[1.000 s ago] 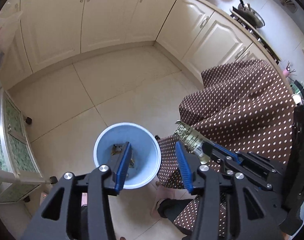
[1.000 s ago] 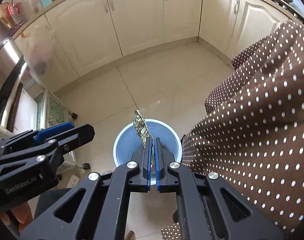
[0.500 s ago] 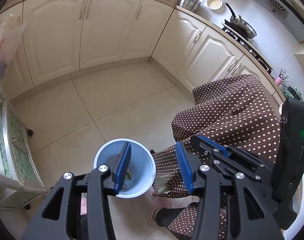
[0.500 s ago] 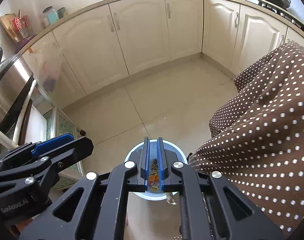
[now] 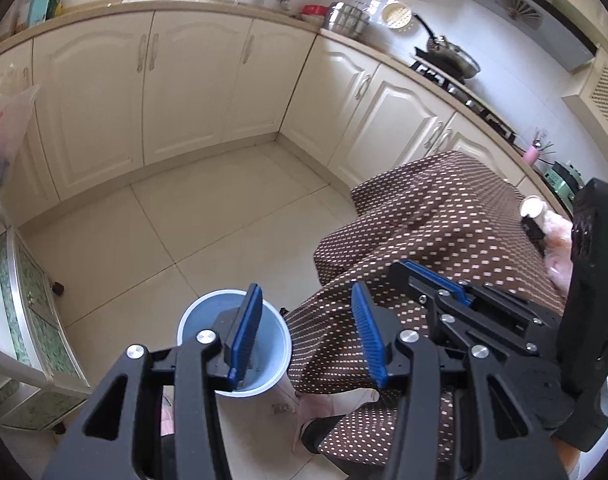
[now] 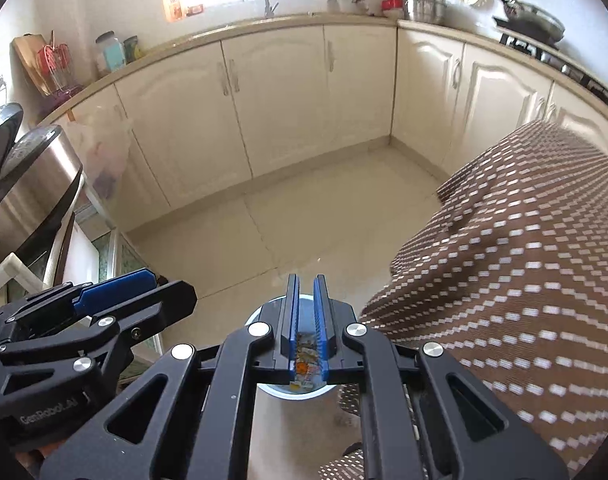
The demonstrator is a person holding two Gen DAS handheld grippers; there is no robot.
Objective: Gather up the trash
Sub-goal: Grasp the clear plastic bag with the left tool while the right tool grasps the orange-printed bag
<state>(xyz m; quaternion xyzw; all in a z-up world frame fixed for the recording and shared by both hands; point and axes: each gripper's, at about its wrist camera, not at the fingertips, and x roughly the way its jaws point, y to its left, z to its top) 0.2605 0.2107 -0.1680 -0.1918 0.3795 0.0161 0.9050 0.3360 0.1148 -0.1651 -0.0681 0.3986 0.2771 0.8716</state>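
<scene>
A light blue round bin (image 5: pixel 271 344) stands on the tiled floor below both grippers. In the right wrist view the bin (image 6: pixel 263 312) holds crumpled wrappers (image 6: pixel 306 354), seen between the pads. My left gripper (image 5: pixel 308 330) is open and empty, high above the bin's right rim. My right gripper (image 6: pixel 306 320) is slightly open and empty, directly over the bin. The right gripper also shows in the left wrist view (image 5: pixel 456 292), and the left one in the right wrist view (image 6: pixel 115 292).
A table with a brown polka-dot cloth (image 5: pixel 444 240) stands right of the bin. Cream cabinets (image 5: pixel 191 92) line the far walls, with a stove and pan (image 5: pixel 452 60) at right. A low glass-fronted cart (image 5: pixel 27 320) and a steel cooker (image 6: pixel 31 184) are at left.
The right gripper opened and let go of the wrapper, which now lies in the bin. Both grippers rose and tilted up, showing more of the kitchen.
</scene>
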